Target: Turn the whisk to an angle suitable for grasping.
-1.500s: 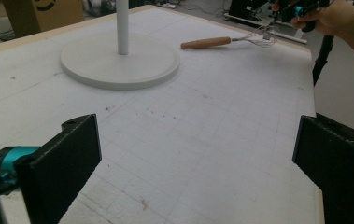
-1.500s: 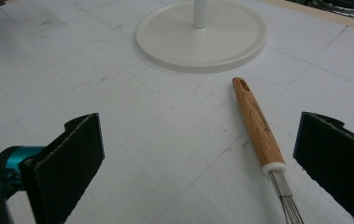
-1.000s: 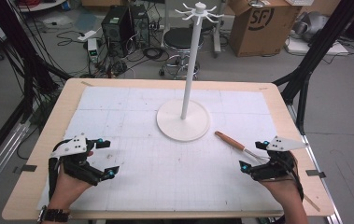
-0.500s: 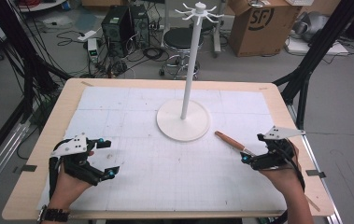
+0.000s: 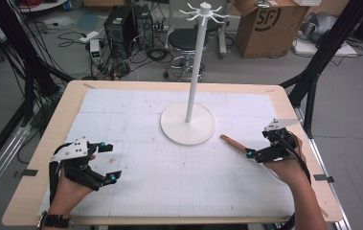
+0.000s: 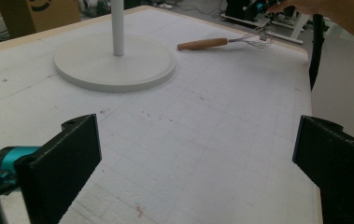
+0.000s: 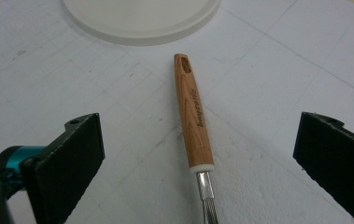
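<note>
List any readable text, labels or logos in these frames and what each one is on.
"SF" in a ring: cardboard box on the floor behind the table.
Whisk handle: dark lettering printed along the wood, roughly "buyzorix", too blurred to read with certainty.
Computer tower on the floor: any markings too small to read.

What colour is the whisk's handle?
Light brown wood grain with a white collar where it meets the metal; the whisk handle shows best in the right gripper view.

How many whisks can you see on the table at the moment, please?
1. The whisk lies flat on the white mat, just right of the stand's round base, its wooden handle between the open jaws of the right gripper. Nothing suggests another hidden one.
</note>
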A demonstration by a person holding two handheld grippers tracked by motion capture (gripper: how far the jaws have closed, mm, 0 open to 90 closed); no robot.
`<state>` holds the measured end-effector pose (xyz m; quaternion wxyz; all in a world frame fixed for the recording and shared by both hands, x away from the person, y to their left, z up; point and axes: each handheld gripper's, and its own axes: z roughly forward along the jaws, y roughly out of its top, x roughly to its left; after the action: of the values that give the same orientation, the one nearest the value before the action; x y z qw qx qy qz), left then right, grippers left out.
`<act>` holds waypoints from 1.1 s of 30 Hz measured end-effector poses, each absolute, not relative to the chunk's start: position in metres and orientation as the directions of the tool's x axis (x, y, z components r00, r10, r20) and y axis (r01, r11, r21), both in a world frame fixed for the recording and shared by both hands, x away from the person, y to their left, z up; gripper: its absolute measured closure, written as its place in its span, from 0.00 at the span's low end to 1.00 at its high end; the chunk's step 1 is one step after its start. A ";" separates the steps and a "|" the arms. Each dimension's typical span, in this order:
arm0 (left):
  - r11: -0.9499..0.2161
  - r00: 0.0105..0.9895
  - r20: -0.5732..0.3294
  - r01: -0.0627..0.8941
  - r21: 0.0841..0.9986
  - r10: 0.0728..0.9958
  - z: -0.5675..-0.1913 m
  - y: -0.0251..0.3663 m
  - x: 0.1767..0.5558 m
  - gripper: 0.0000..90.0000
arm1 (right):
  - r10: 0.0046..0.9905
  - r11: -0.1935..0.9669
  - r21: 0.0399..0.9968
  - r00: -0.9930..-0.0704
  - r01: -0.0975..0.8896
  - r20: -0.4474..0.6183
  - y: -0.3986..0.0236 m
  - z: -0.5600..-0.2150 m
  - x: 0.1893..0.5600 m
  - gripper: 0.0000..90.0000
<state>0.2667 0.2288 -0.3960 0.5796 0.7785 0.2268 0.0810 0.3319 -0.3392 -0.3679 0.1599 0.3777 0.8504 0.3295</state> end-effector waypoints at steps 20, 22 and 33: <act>-0.243 0.888 -0.135 0.263 0.934 0.440 -0.399 0.225 0.269 0.02 | 0.722 0.569 0.522 -0.690 0.636 0.055 -0.328 -0.396 0.374 0.28; -0.245 0.888 -0.138 0.266 0.932 0.439 -0.399 0.225 0.270 0.02 | 0.722 0.568 0.513 -0.689 0.644 0.065 -0.328 -0.397 0.375 0.30; -0.245 0.889 -0.141 0.268 0.932 0.437 -0.401 0.224 0.270 0.02 | 0.740 0.583 0.397 -0.665 0.709 0.102 -0.333 -0.408 0.382 0.51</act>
<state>0.2695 0.2242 -0.4005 0.5719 0.7857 0.2243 0.0735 0.3822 -0.3334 -0.4078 0.0372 0.4076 0.8888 0.2063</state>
